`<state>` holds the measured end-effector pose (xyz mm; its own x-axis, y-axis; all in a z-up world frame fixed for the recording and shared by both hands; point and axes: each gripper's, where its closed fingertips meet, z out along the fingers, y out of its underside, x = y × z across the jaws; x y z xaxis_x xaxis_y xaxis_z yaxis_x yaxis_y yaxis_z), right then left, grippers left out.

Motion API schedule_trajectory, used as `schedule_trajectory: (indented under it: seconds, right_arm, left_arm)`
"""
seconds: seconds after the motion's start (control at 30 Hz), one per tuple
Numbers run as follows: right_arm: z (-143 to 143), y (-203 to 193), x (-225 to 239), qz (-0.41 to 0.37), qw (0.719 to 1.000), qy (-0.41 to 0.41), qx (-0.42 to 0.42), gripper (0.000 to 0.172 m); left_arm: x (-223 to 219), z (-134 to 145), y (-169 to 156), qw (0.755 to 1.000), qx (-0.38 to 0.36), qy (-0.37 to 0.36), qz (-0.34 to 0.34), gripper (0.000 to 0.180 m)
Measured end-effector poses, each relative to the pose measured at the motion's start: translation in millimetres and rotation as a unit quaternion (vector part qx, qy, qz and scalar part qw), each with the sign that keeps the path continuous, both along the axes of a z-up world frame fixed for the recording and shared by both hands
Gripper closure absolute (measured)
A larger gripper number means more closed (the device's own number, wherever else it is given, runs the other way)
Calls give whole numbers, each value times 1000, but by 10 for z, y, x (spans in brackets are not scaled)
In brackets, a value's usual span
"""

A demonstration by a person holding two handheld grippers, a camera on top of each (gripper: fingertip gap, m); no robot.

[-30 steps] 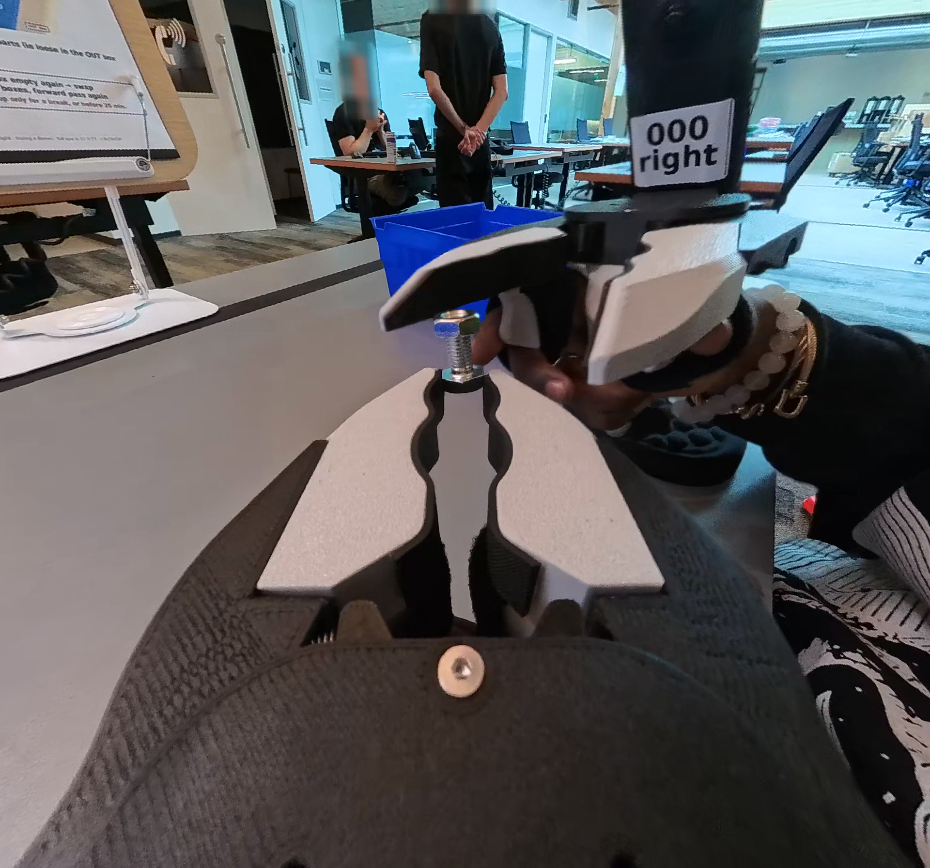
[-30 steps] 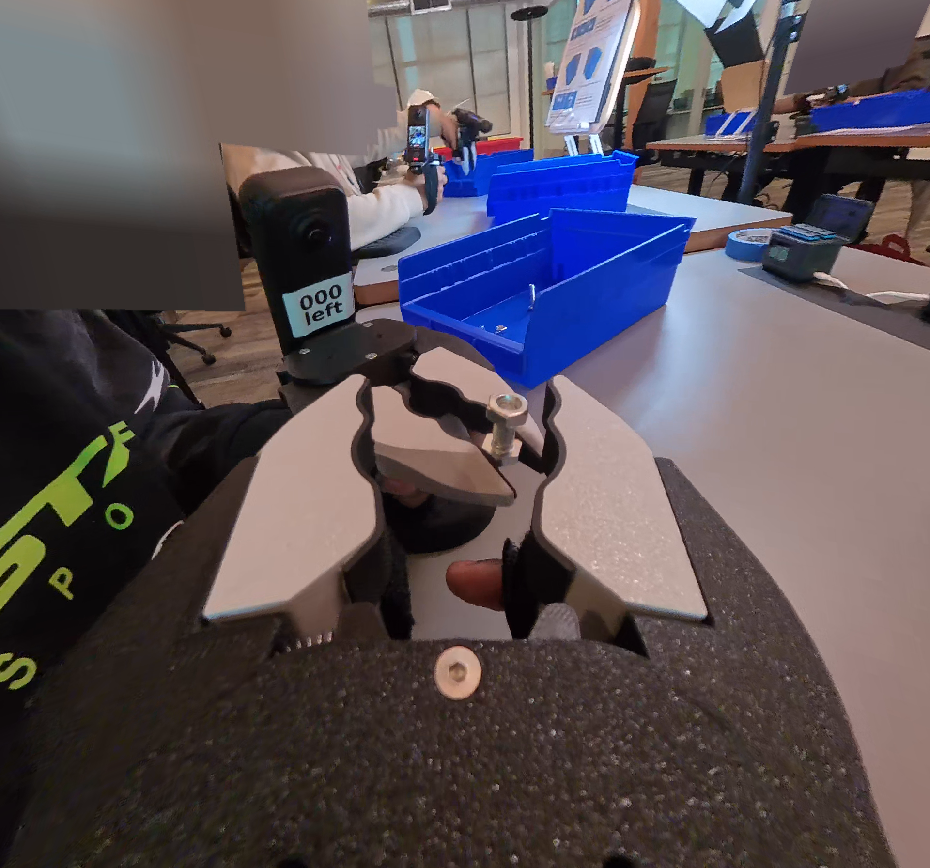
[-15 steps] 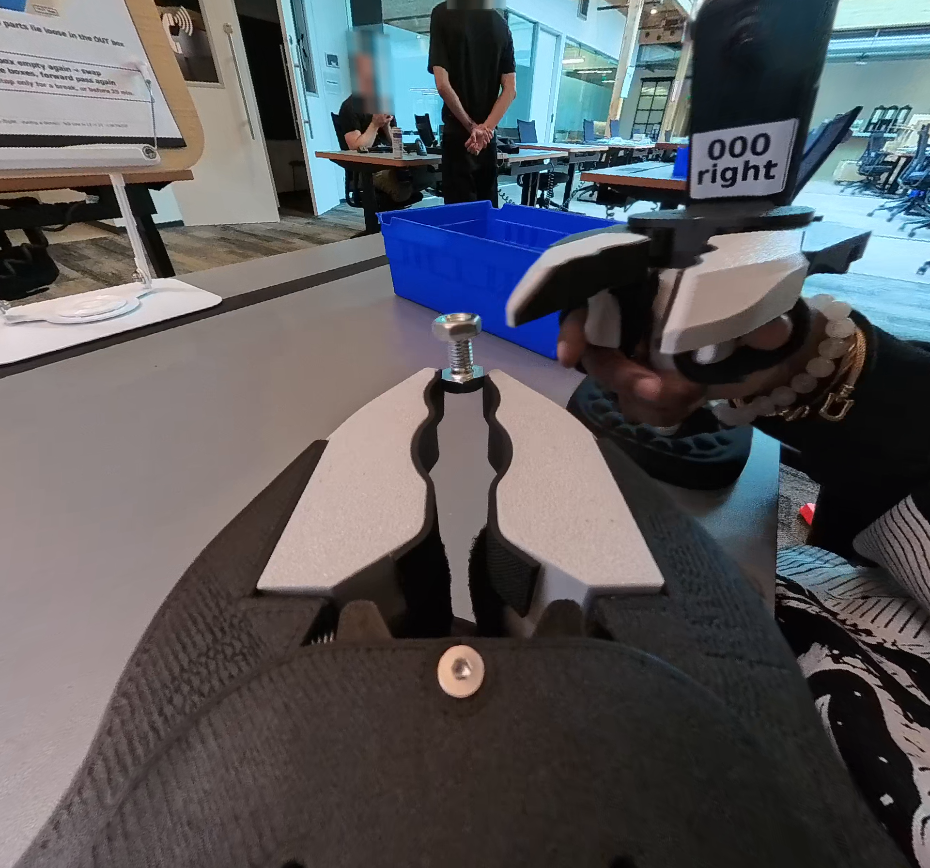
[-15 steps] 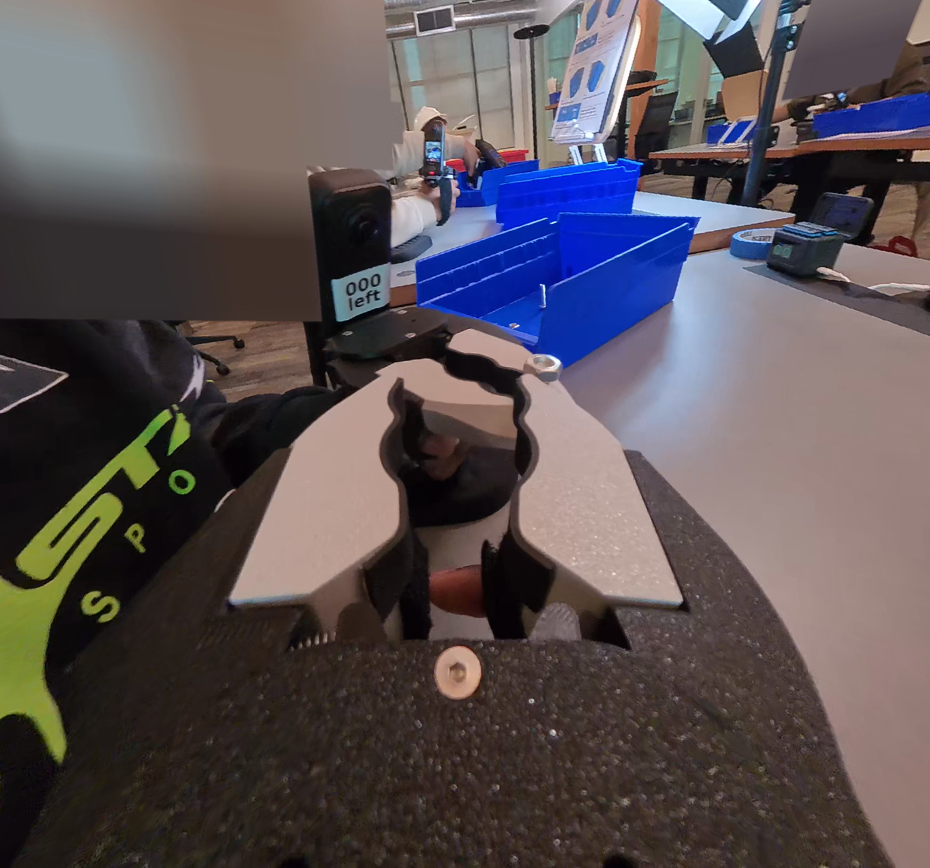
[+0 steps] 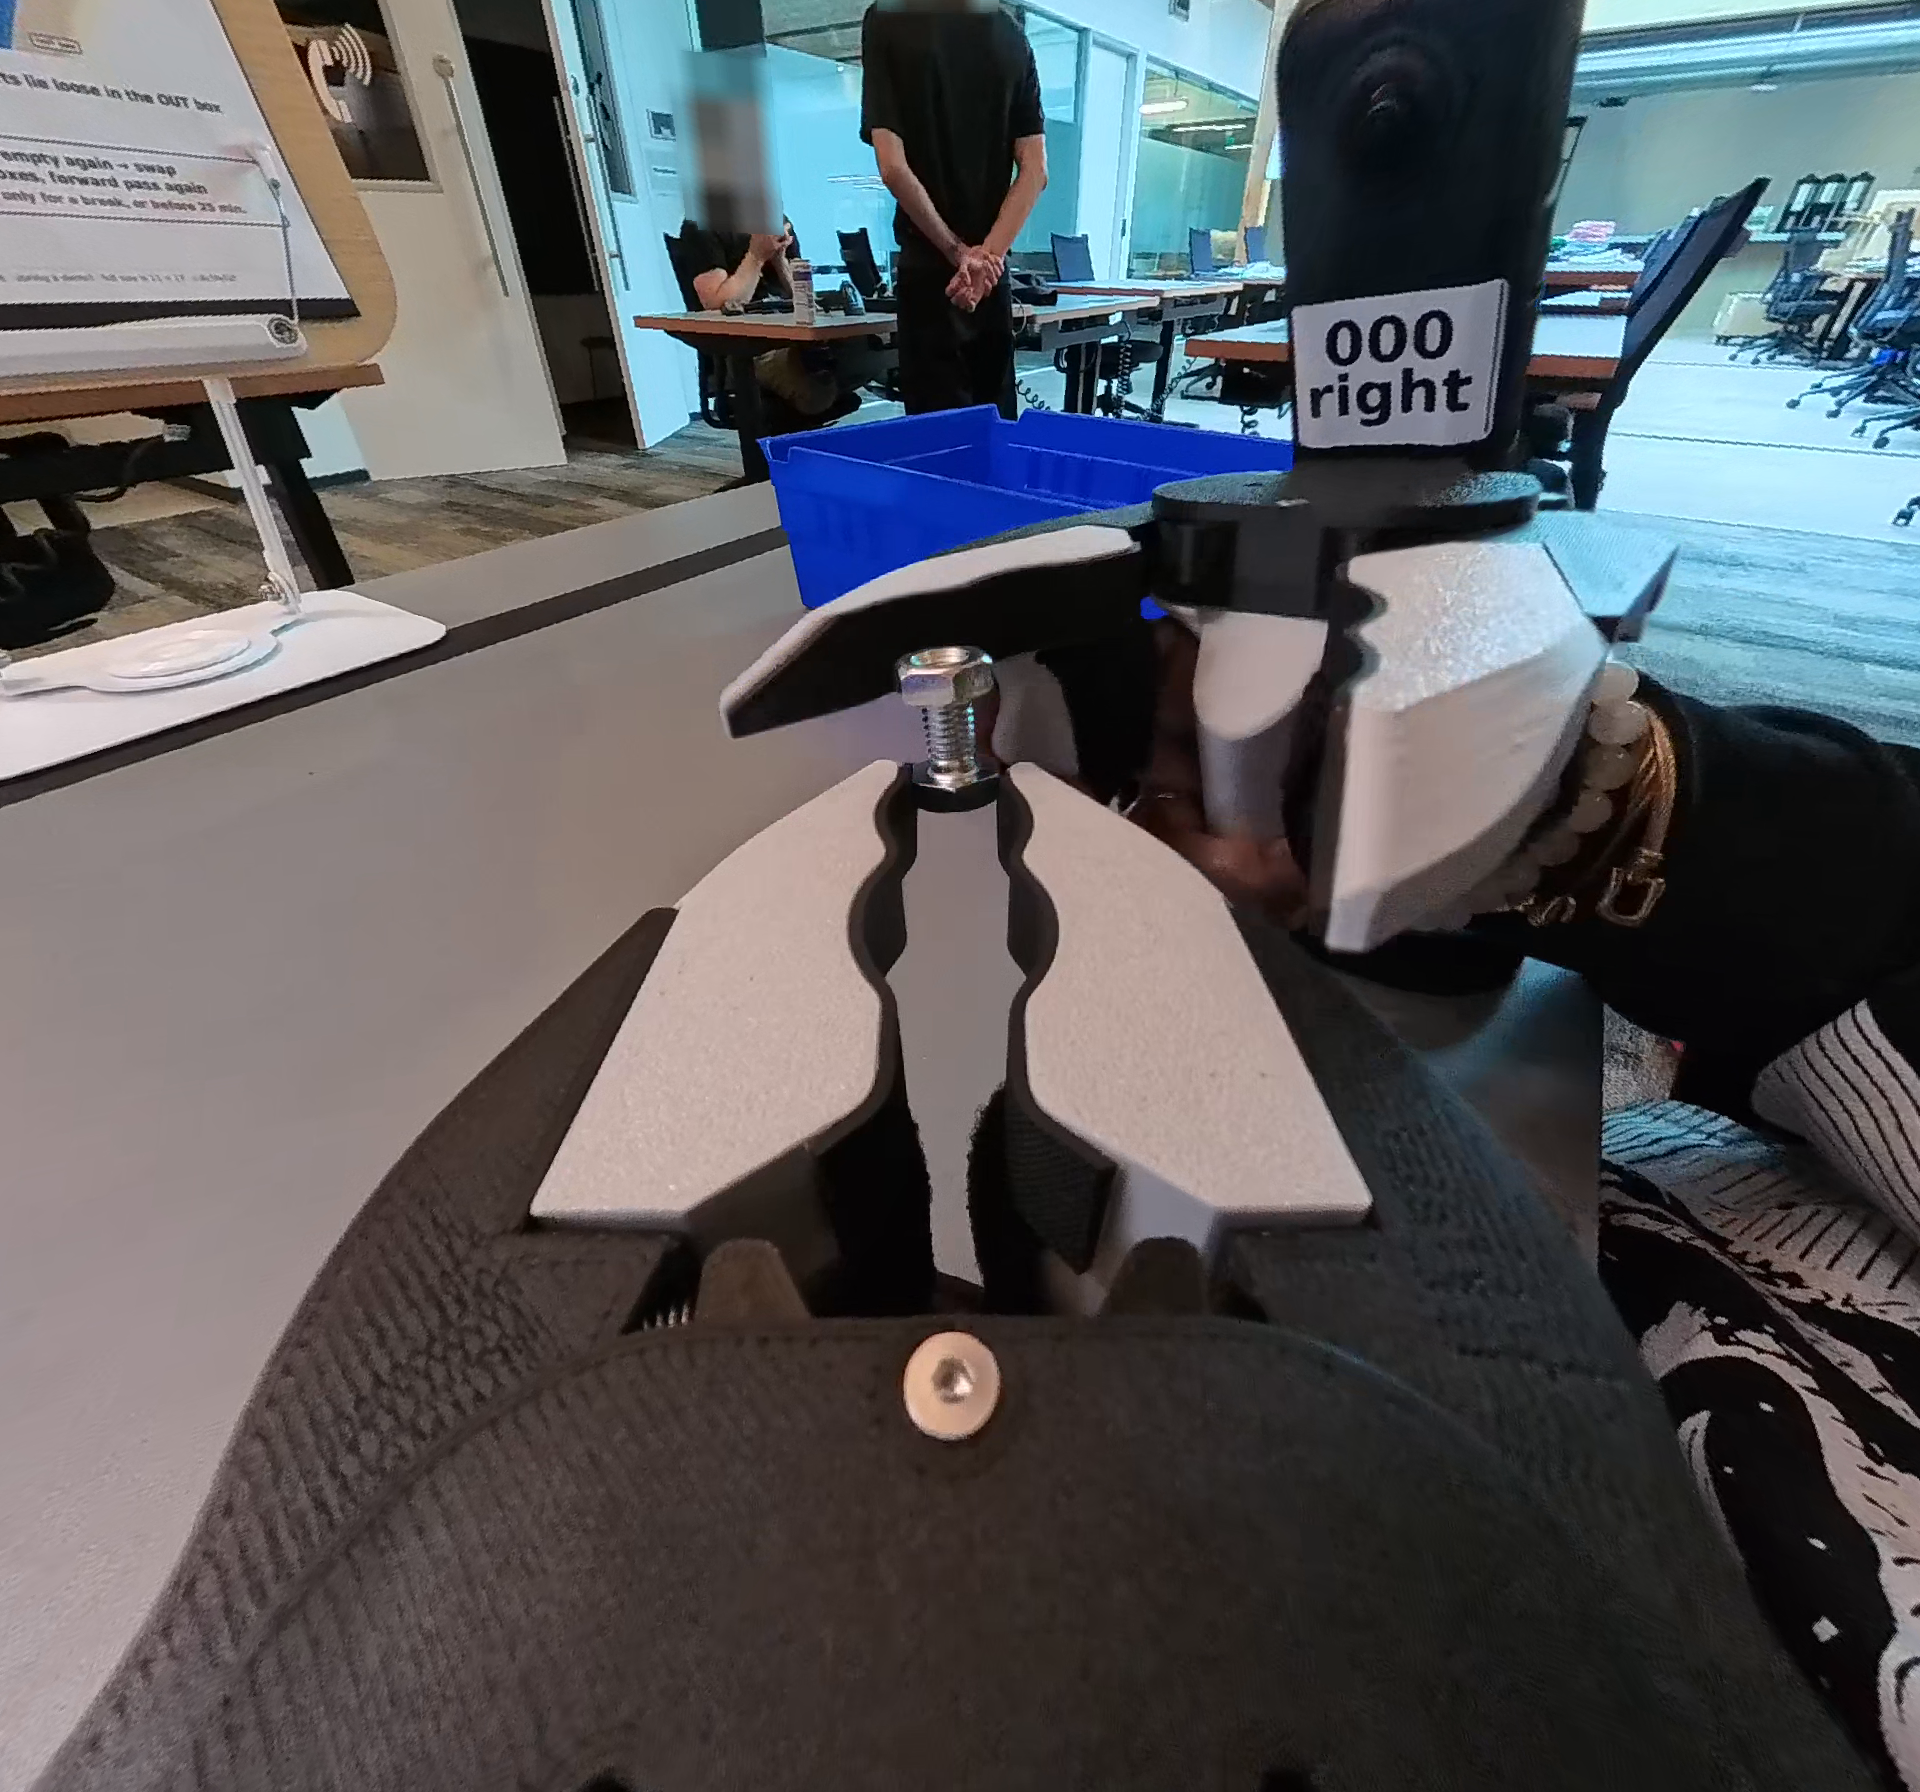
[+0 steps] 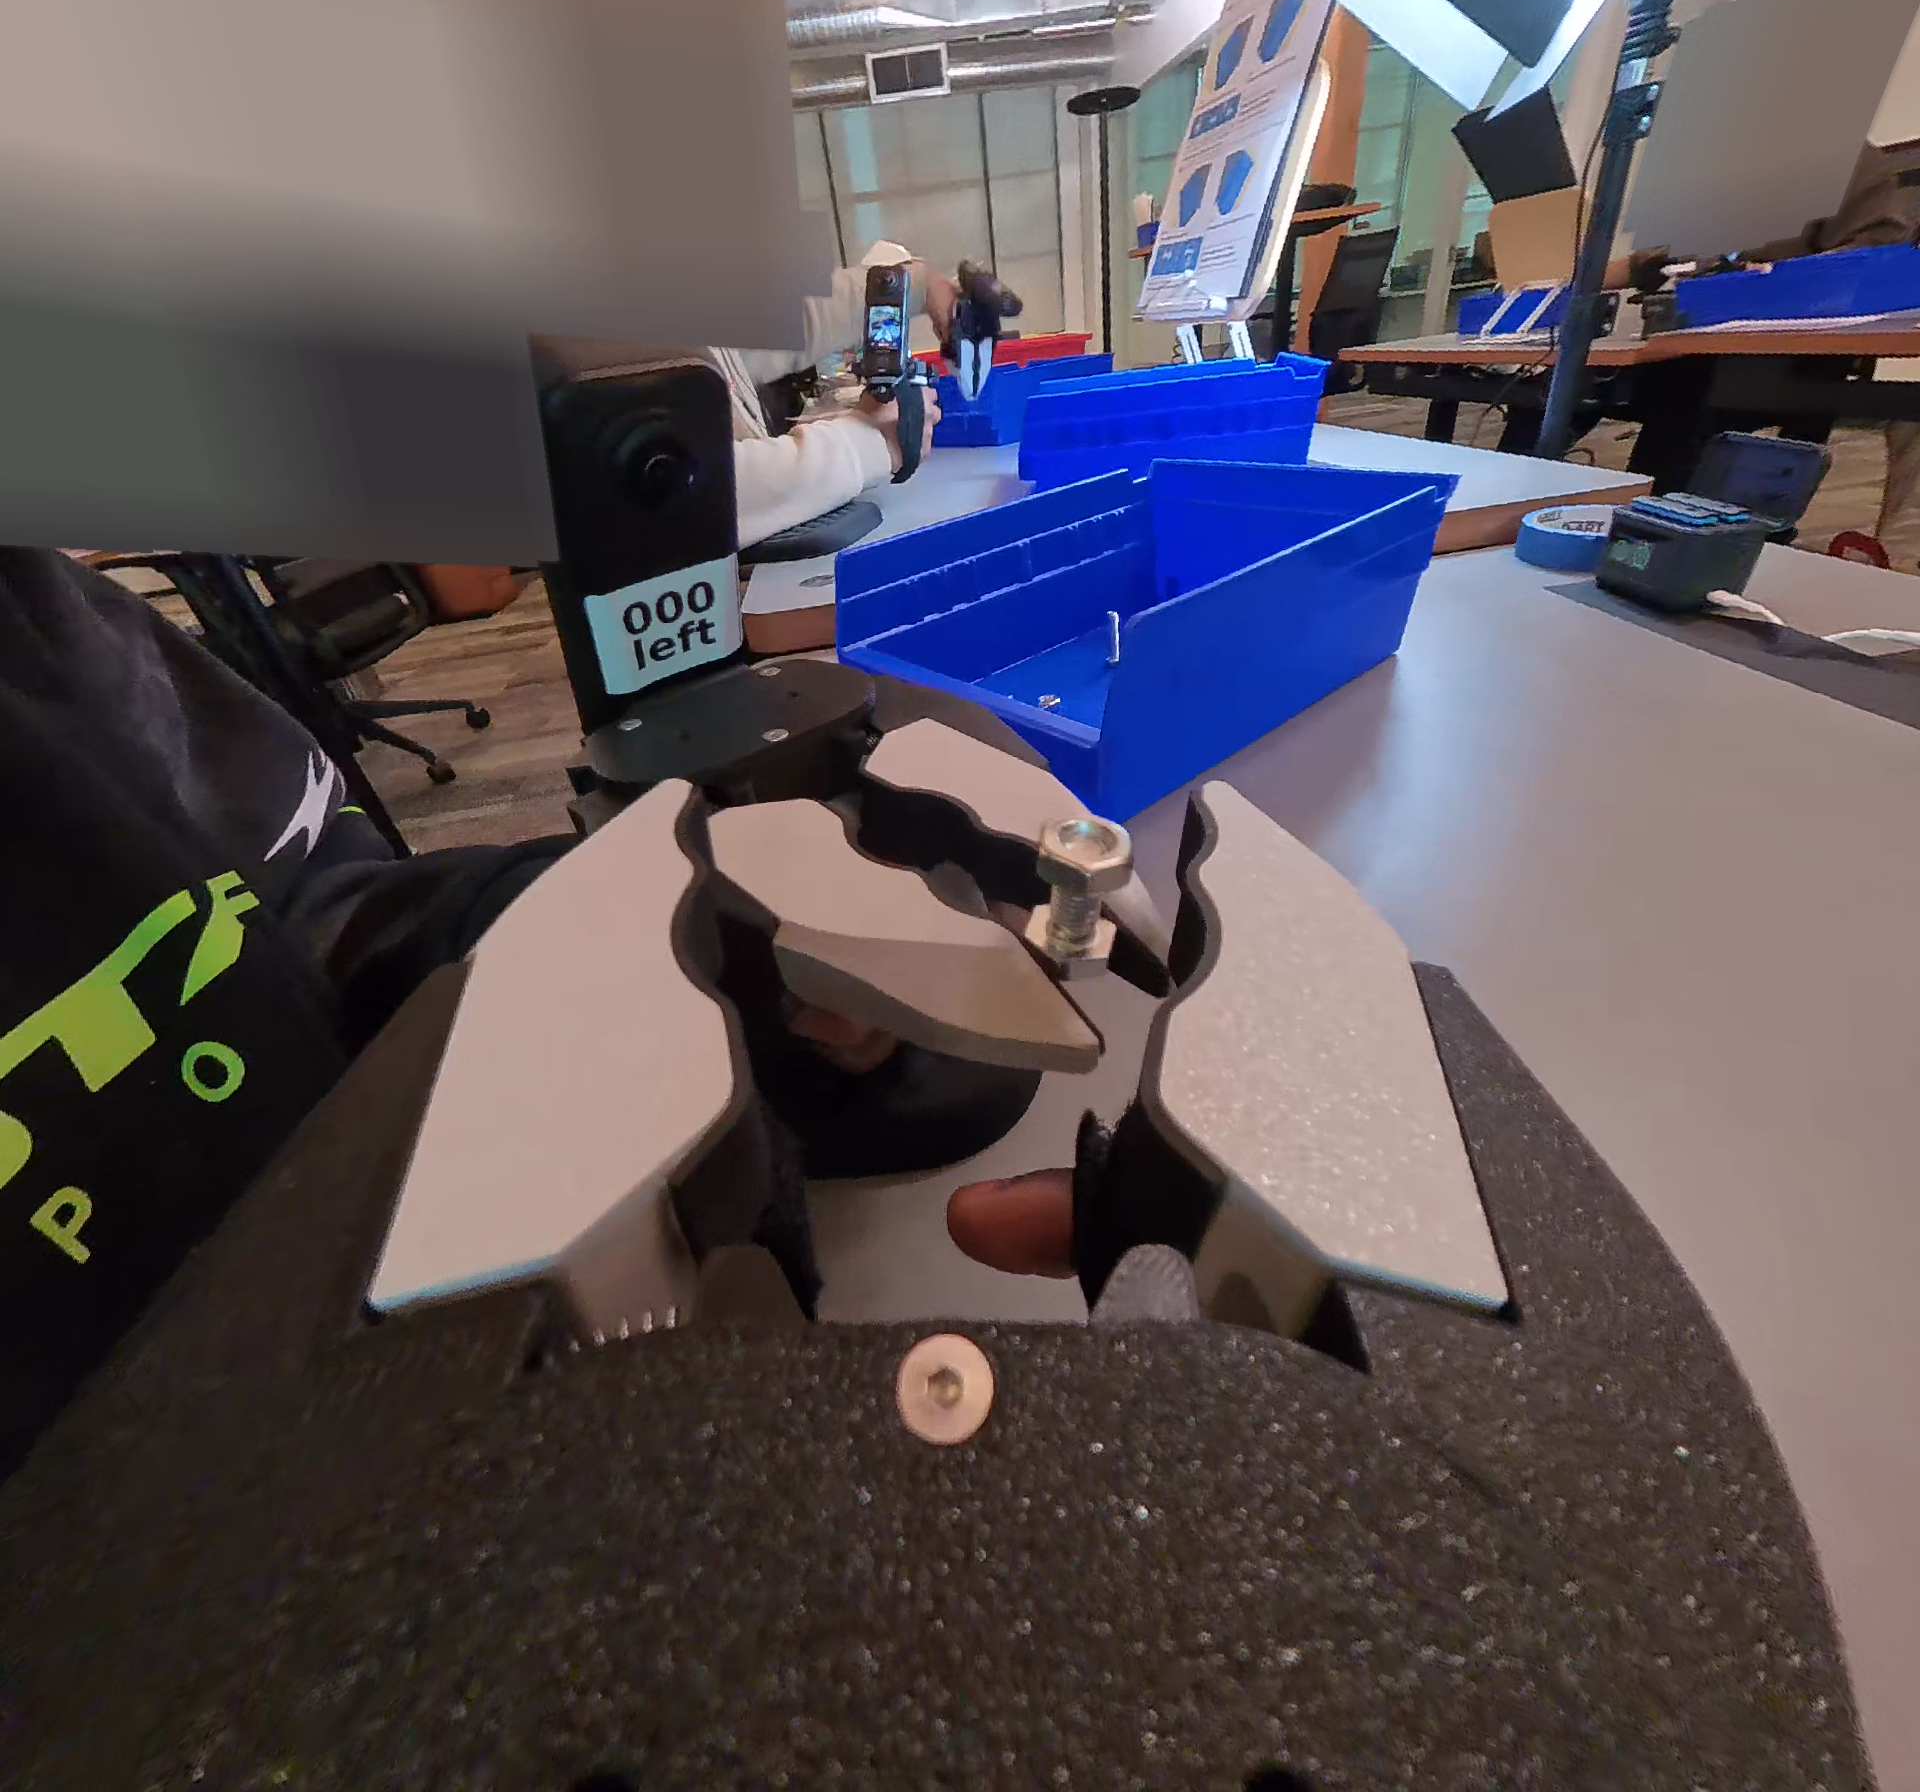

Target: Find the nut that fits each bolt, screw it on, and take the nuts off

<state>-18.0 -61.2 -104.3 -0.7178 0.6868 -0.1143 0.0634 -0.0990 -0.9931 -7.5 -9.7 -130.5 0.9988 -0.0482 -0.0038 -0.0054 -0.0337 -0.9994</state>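
The hex bolt is gripped by its head at the tips of the left gripper, shank upright, in front of the blue bin. A nut sits at the thread's top. The right gripper is spread wide around the nut, its pads not pressing. If they are closed off-centre, the nut could be cocked or the bolt levered out.

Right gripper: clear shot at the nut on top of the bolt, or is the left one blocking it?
Probably yes. The right gripper is wide open with the nut between its fingers; the left gripper clamps only the bolt head, below.
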Motion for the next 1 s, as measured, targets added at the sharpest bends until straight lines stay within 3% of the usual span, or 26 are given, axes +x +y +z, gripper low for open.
schedule_trajectory:
  seconds: [0.57,0.7,0.77,0.83,1.0]
  right_arm:
    - [-16,107,226,-40,999,7,8,94]
    - [-12,70,478,-3,1000,14,10,134]
    - [1,119,495,-14,1000,21,13,138]
    - [38,198,422,-38,999,29,2,132]
    - [49,192,140,-53,998,29,-12,92]
  left_arm:
    - [-39,-6,4,1000,-1,-7,11,166]
    - [-40,-7,6,1000,-1,-7,11,166]
    - [-37,-9,7,1000,-1,-5,11,166]
    - [-35,-7,5,1000,0,-4,11,166]
    - [-11,-12,10,1000,-3,3,6,166]
